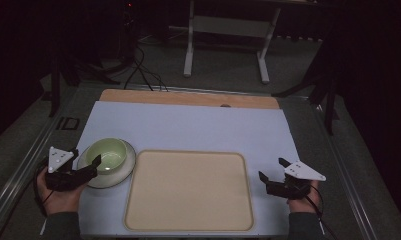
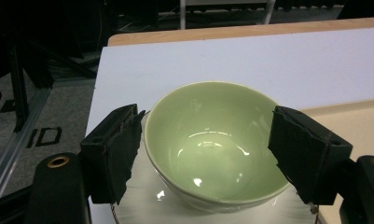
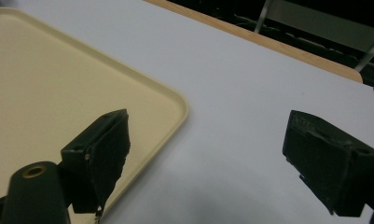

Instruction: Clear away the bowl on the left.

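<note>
A pale green bowl (image 1: 107, 153) (image 2: 212, 140) stands on a white plate (image 1: 128, 167) (image 2: 140, 207) at the left of the table. My left gripper (image 1: 85, 158) (image 2: 207, 119) is open at the bowl's near-left side. Its two black jaws flank the bowl's rim, one on each side, and I cannot tell whether they touch it. A beige empty tray (image 1: 188, 190) (image 3: 58, 88) lies in the middle, just right of the plate. My right gripper (image 1: 272, 169) (image 3: 209, 119) is open over the white mat beside the tray's right edge, with nothing between its jaws.
A white mat (image 1: 188, 125) (image 3: 268, 84) covers the table, and a wooden strip (image 1: 188, 98) shows along its far edge. Beyond it, a white table frame (image 1: 225, 40) and cables (image 1: 143, 70) are on the grey floor. Metal rails (image 1: 18, 175) run along both sides.
</note>
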A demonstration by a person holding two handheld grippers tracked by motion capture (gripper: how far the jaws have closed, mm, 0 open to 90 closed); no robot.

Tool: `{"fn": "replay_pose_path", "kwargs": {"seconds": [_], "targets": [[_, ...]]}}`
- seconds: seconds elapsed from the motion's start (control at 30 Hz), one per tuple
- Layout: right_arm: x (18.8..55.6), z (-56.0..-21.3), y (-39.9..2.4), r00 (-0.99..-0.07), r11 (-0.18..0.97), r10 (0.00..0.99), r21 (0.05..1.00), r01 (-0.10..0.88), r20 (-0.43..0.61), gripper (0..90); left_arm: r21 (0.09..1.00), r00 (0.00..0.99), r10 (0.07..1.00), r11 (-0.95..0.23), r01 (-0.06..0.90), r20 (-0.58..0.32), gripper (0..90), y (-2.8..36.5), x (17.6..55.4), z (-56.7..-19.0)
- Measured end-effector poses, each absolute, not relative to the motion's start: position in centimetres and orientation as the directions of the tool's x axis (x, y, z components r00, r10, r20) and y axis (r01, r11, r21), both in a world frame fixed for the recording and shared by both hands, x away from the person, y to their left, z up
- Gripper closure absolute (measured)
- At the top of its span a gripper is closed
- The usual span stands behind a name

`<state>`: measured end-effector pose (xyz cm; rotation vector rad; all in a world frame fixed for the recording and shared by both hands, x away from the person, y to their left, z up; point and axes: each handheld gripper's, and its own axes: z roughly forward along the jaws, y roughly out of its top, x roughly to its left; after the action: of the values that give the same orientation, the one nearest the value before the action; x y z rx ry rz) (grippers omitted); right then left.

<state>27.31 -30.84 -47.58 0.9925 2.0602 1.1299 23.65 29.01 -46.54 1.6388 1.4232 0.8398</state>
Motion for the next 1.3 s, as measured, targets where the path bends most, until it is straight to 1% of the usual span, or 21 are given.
{"fn": "replay_pose_path", "kwargs": {"seconds": [0.2, 0.6, 0.63, 0.73, 1.03, 1.3], "targets": [[27.3, -47.5, -30.7, -0.554, 0.367, 0.82, 0.873, 0.323, -0.14, 14.2, 0.879, 0.152, 0.988, -0.055, 0.473, -0.019, 26.7, 29.1, 23.9, -46.6], [27.3, -47.6, -30.6, -0.556, 0.377, 0.817, 0.869, 0.319, -0.151, 14.1, 0.871, 0.118, 0.991, -0.002, 0.492, -0.064, 29.0, 29.6, 24.4, -46.8], [27.3, -47.6, -30.5, -0.56, 0.385, 0.814, 0.866, 0.318, -0.156, 13.9, 0.871, 0.11, 0.992, 0.004, 0.491, -0.067, 31.3, 29.7, 24.5, -46.8], [27.3, -47.6, -30.5, -0.558, 0.385, 0.815, 0.866, 0.318, -0.157, 13.9, 0.864, 0.099, 0.992, 0.017, 0.503, -0.077, 32.1, 29.9, 24.7, -47.1], [27.2, -47.5, -30.6, -0.555, 0.379, 0.817, 0.869, 0.319, -0.153, 13.9, 0.822, 0.073, 0.996, -0.001, 0.57, -0.049, 31.8, 30.1, 26.4, -48.4], [27.2, -47.5, -30.6, -0.55, 0.378, 0.821, 0.869, 0.318, -0.156, 13.9, 0.797, 0.042, 0.999, -0.007, 0.604, -0.023, 30.6, 30.1, 27.2, -49.1]]}}
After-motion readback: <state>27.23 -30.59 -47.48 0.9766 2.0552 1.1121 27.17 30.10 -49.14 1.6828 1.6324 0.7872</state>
